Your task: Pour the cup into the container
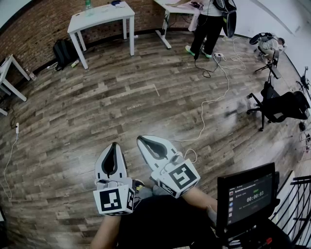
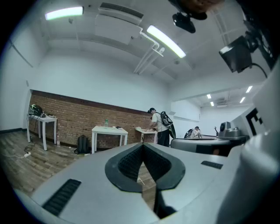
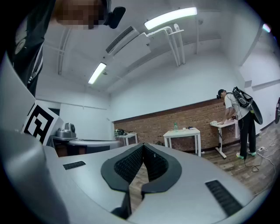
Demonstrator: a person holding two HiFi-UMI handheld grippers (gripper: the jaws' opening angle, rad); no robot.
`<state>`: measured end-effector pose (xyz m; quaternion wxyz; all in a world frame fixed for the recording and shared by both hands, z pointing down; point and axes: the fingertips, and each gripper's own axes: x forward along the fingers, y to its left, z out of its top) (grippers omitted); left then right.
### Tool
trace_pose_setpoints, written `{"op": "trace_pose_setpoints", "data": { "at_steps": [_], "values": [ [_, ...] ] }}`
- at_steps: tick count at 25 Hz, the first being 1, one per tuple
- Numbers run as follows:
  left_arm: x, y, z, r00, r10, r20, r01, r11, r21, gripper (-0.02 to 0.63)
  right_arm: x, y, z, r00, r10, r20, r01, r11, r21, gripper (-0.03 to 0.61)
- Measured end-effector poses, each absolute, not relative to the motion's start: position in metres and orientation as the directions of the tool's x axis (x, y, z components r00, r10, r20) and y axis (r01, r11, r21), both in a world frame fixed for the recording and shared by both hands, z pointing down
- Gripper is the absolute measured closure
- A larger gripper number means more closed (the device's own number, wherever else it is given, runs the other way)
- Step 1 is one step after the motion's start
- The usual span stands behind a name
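No cup or container shows in any view. My left gripper (image 1: pixel 113 145) and right gripper (image 1: pixel 140 139) are held side by side, level above a wooden floor (image 1: pixel 121 102), both pointing at the far brick wall. The left gripper (image 2: pixel 142 145) has its dark pads (image 2: pixel 129 164) meeting at the tips with nothing between them. The right gripper (image 3: pixel 143 145) is shut the same way and holds nothing. Straight ahead stands a white table (image 1: pixel 99 17) with a green bottle (image 1: pixel 88 6) and small items too far off to identify.
A person (image 1: pixel 209 24) stands at a second table at the back right. A backpack (image 1: pixel 62 51) leans by the wall. A cable (image 1: pixel 214 97) trails over the floor; an office chair (image 1: pixel 279 107) stands right. A screen (image 1: pixel 248 197) is close at my right.
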<state>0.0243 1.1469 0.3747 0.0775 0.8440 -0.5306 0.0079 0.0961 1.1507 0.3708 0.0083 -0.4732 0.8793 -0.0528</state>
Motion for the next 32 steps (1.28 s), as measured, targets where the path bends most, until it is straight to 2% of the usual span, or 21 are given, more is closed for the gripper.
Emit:
{"op": "trace_pose_setpoints", "data": {
  "at_steps": [15,23,32],
  "values": [
    [-0.032,1.147,0.375,0.418,-0.903,0.099,-0.906,-0.406,0.122,0.617,0.060,1.153,0.362,-0.546,-0.837,0.024,-0.837,0.545,-0.037,0.580],
    [-0.032,1.121,0.377,0.398,-0.913,0.091,-0.914,-0.386,0.124,0.617,0.062,1.124,0.367,-0.562,-0.827,0.028,-0.827,0.561,-0.036,0.580],
    [-0.010,1.043,0.387,0.391,-0.912,0.122,-0.919,-0.379,0.110,0.617,0.076,1.045,0.375,-0.579,-0.815,0.021,-0.814,0.577,-0.060,0.580]
  ]
}}
